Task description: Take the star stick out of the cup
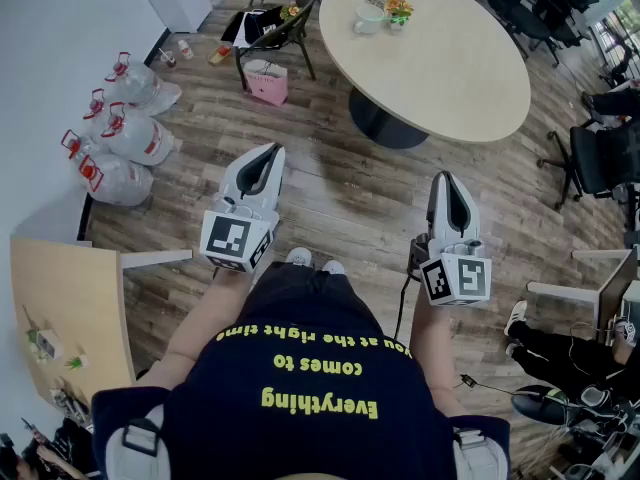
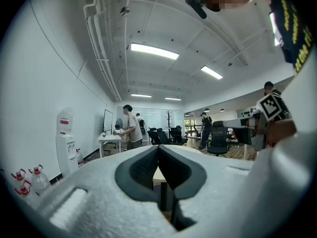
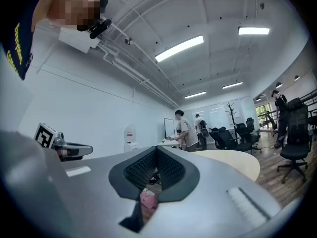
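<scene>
Head view: the person stands on the wood floor (image 1: pixel 330 183) with both tools held out at waist height, well apart from each other and from the work. Left gripper (image 1: pixel 267 154) sits centre-left of the frame and right gripper (image 1: pixel 446 180) centre-right, both aimed toward the top of the frame. In the left gripper view, the left gripper (image 2: pixel 158 150) has its fingers (image 2: pixel 142 166) clenched tip to tip with nothing between them. In the right gripper view, the right gripper (image 3: pixel 156 150) is the same, with its fingers (image 3: pixel 143 168) pressed together and empty. A pink bag (image 3: pixel 147 199) shows through the opening below those tips, far off on the floor. The round surface (image 1: pixel 450 78) fills the upper middle of the head view. The cup (image 1: pixel 368 18) stands near its upper left edge, with a small colourful cluster (image 1: pixel 398 9) just beside it. The star stick cannot be singled out at this size, and I cannot tell whether it sits in the cup or in that cluster. Neither gripper is near the cup. A chair (image 1: pixel 283 13) loaded with items stands to the left of the surface, with the pink bag (image 1: pixel 267 82) at its foot. Water bottles (image 1: pixel 125 128) lie along the wall at the left edge. A wooden desk (image 1: pixel 60 308) is at lower left.
</scene>
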The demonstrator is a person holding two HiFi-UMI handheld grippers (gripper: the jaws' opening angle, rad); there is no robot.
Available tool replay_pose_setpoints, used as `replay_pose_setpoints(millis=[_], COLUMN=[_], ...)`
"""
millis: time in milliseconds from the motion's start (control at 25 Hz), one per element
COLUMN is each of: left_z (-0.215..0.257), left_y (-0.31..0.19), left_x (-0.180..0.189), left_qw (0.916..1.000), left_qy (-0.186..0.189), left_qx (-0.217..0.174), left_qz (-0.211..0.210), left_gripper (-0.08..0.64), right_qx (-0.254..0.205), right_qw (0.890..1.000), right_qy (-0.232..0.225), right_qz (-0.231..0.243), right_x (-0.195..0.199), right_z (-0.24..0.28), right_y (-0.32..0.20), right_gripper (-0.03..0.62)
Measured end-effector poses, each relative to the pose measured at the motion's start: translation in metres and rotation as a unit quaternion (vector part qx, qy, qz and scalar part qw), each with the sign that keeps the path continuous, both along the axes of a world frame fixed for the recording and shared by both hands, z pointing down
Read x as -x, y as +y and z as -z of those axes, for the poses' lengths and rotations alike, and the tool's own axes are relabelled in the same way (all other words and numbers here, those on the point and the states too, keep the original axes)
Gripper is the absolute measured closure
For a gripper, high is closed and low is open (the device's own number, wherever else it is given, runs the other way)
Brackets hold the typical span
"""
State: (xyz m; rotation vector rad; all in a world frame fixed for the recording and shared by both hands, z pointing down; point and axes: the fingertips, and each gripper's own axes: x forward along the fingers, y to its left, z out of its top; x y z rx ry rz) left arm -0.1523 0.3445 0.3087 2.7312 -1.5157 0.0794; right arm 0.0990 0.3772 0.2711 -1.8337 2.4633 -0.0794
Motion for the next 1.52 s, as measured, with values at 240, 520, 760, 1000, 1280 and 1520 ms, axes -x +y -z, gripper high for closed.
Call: replay_pose_setpoints(millis=[240,520,760,1000,1280,1520], left_z=[0.002,0.005,0.005,-0.003,-0.012,-0.012], left_y=[-0.004,-0.007,-0.007,-0.027,-0.089,-0.165], left_x=[-0.016,-0.044,-0.067,-0.076,-0.072,-0.057], left_qw=[1.0,0.9997,0.9996,0.999,0.9988,0.9986], left_qy=[-0.004,-0.008,0.025,0.033,0.034,0.025], left_qx=[-0.006,-0.019,0.001,0.028,0.031,0.029], left_qz=[-0.004,-0.015,-0.015,-0.009,-0.013,-0.036], left_gripper=[0.558,0.557,0.453,0.304,0.267,0.262], right_qx=[-0.002,0.007,0.021,0.046,0.06,0.054], right_qw=[1.0,0.999,0.996,0.993,0.993,0.995], right_qy=[0.004,-0.013,-0.048,-0.063,-0.058,-0.04], right_qz=[0.02,0.032,0.072,0.083,0.078,0.075], right_x=[0.001,-0.013,-0.019,-0.021,-0.017,0.006], right_z=[0.002,-0.003,-0.008,-0.024,-0.032,-0.026], right_y=[0.0,0.006,0.002,-0.022,-0.077,-0.153], right_gripper=[0.58,0.58,0.508,0.334,0.319,0.313])
